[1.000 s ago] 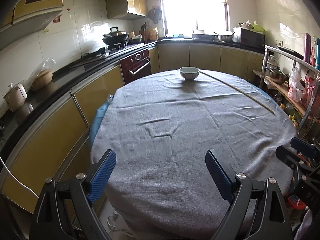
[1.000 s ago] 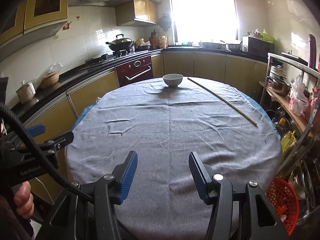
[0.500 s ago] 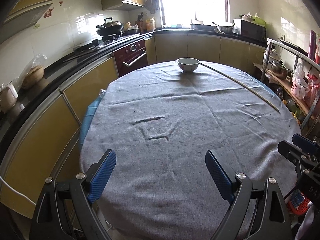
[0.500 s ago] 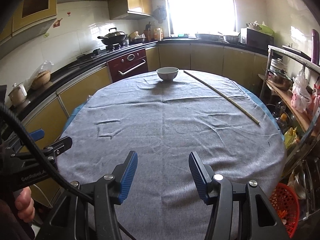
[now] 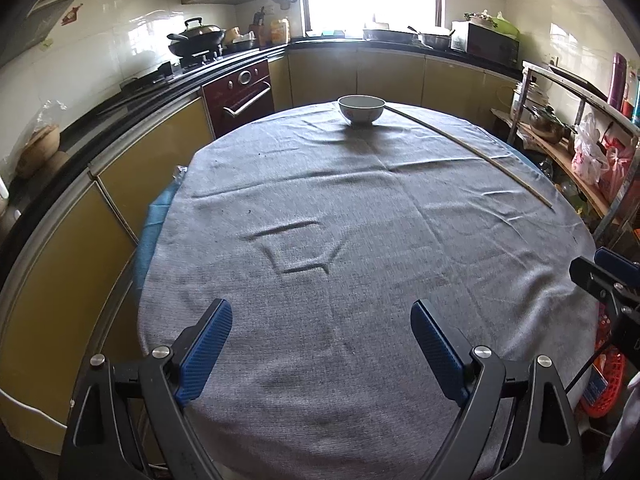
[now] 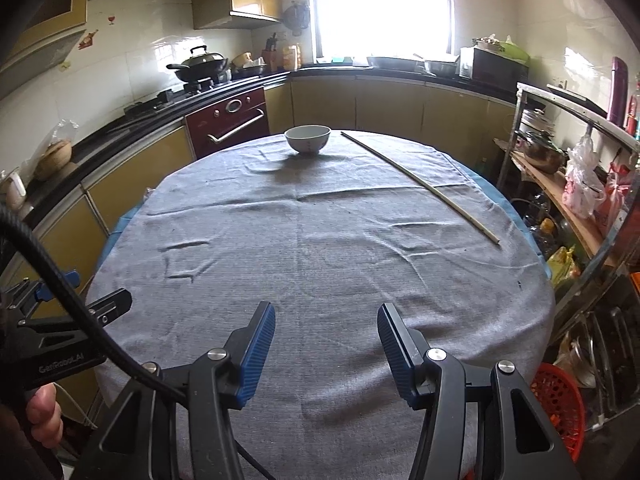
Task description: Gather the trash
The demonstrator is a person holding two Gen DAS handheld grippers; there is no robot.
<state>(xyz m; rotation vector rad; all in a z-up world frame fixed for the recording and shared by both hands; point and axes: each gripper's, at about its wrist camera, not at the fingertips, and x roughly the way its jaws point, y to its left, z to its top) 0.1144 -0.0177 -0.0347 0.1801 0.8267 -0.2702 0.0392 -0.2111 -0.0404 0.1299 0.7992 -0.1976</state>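
Both grippers hover over near tabletop (image 5: 360, 208) edge, nothing held: left gripper (image 5: 321, 346) jaws wide apart, right gripper (image 6: 326, 350) jaws narrower, empty. Likely target: stick (image 6: 420, 184) at 1 o'clock, bowl (image 6: 307, 139) at 12. Reach far, grip stick mid-length, keep clear of bowl.

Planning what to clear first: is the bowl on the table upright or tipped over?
Upright. The bowl stands on its foot on the grey cloth, rim level and facing up. Whether anything is inside cannot be told from this angle.

The wide-open left gripper (image 5: 320, 344) hovers empty over a round counter's grey cloth (image 5: 360, 260); a white ceramic bowl (image 5: 361, 109) and thin wooden stick (image 5: 472, 152) lie far across.
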